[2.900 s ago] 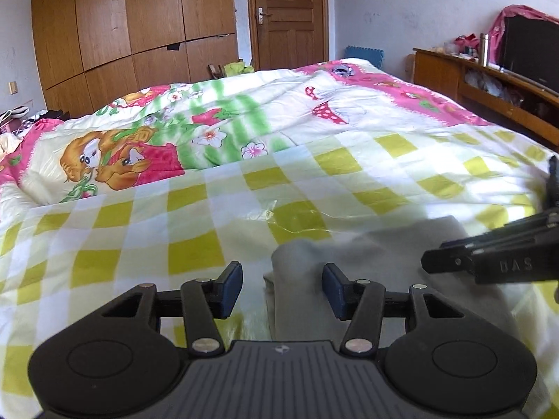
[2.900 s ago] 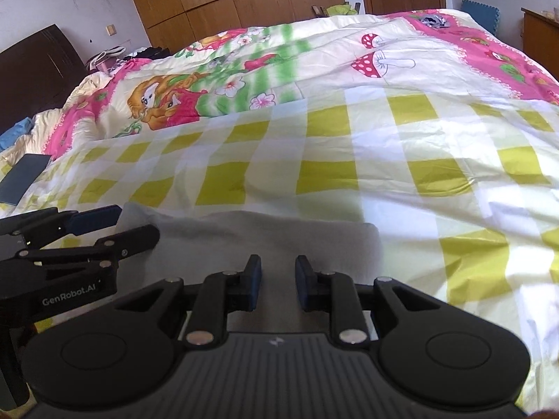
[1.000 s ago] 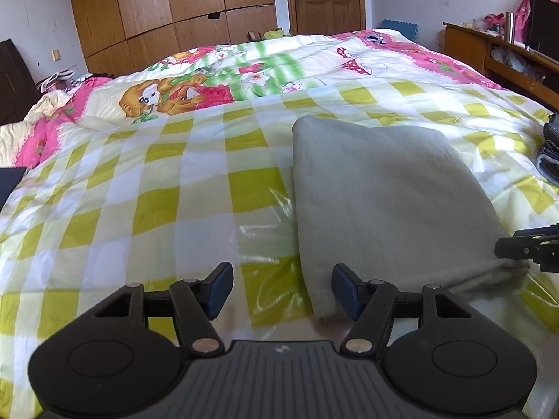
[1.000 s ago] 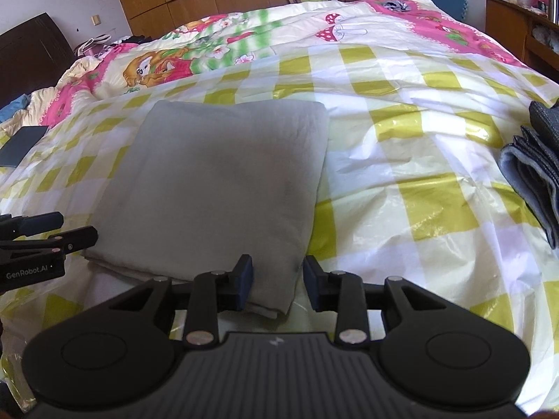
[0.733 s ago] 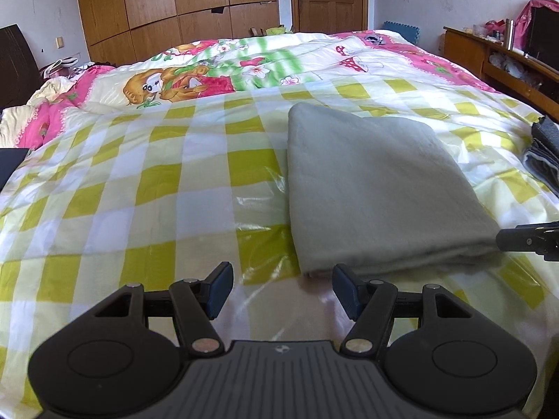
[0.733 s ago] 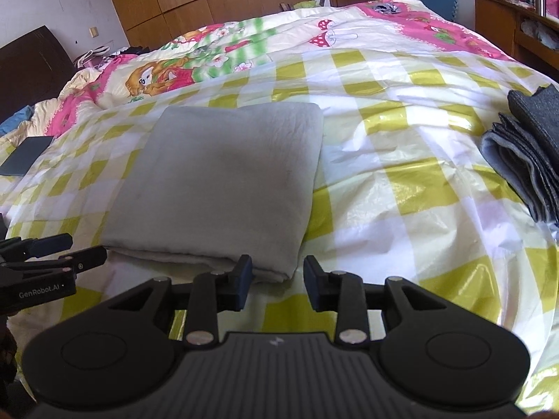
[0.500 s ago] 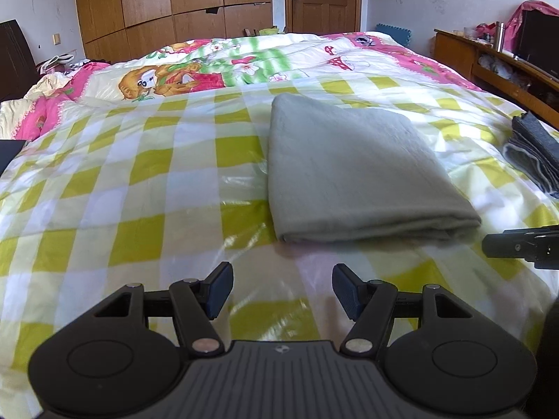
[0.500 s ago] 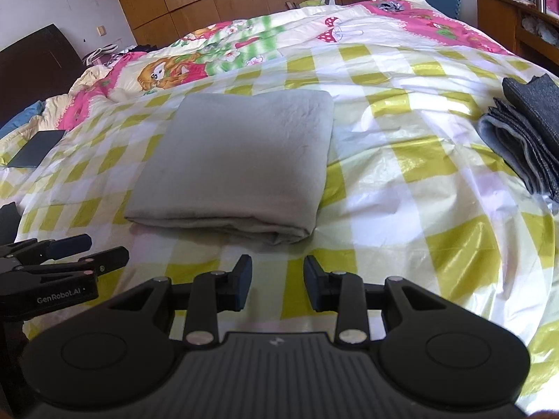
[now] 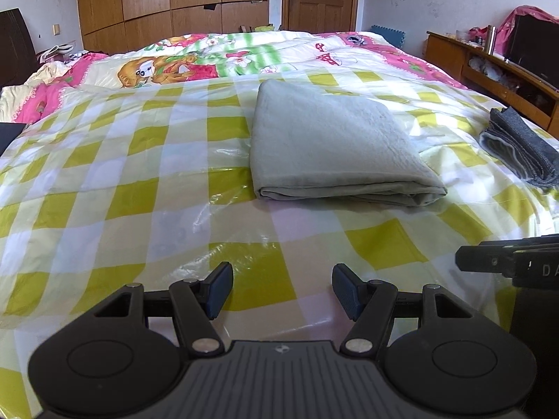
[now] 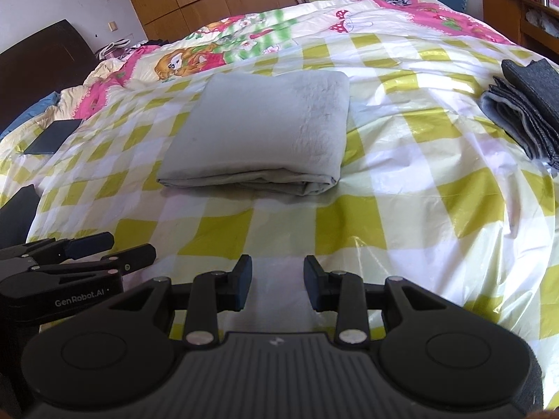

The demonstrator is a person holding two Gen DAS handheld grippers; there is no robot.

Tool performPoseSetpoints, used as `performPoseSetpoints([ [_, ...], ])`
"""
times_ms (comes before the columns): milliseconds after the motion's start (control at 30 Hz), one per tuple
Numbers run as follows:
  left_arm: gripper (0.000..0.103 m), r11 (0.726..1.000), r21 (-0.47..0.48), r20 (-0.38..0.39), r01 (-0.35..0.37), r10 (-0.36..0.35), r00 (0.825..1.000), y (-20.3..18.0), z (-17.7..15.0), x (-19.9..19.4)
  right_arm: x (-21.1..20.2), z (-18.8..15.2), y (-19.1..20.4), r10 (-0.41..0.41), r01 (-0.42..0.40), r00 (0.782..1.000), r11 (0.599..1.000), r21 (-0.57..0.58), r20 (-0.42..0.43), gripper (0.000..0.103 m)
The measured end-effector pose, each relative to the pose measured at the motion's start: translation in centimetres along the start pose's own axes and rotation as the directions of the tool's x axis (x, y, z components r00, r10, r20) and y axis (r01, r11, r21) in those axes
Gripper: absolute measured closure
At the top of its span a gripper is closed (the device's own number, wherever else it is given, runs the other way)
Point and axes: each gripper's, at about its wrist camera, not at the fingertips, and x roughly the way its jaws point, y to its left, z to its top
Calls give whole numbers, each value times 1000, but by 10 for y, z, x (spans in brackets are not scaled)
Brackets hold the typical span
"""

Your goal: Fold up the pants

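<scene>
Pants (image 9: 335, 150) lie folded at frame centre on the bed (image 9: 139, 174). Left hand-held gripper (image 9: 282, 290) gapes empty. Right hand-held gripper (image 10: 277, 281) stands narrowly parted, holding nothing.

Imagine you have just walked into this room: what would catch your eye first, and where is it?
First, the grey folded pants, a neat flat rectangle in the middle of the yellow-and-white checked sheet. Next, the bright cartoon quilt in pink and green across the far end of the bed. A darker folded stack of clothes sits at the bed's right edge, and both grippers hang open and empty nearer the camera than the pants.
</scene>
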Motion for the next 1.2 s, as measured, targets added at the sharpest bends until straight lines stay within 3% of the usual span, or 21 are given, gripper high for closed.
performPoseSetpoints([
  [633, 24, 998, 32, 21, -57, 56, 998, -16, -15, -15, -8, -11, 5, 45, -45, 999, 999, 24, 2, 67],
  [1000, 3, 996, 3, 27, -85, 85, 996, -15, -19, -17, -9, -17, 17, 55, -55, 999, 998, -37, -2, 63],
  [1200, 0, 995, 1, 44, -101, 101, 994, -15, -21, -21, -8, -18, 19, 47, -47, 999, 998, -49, -12, 62],
])
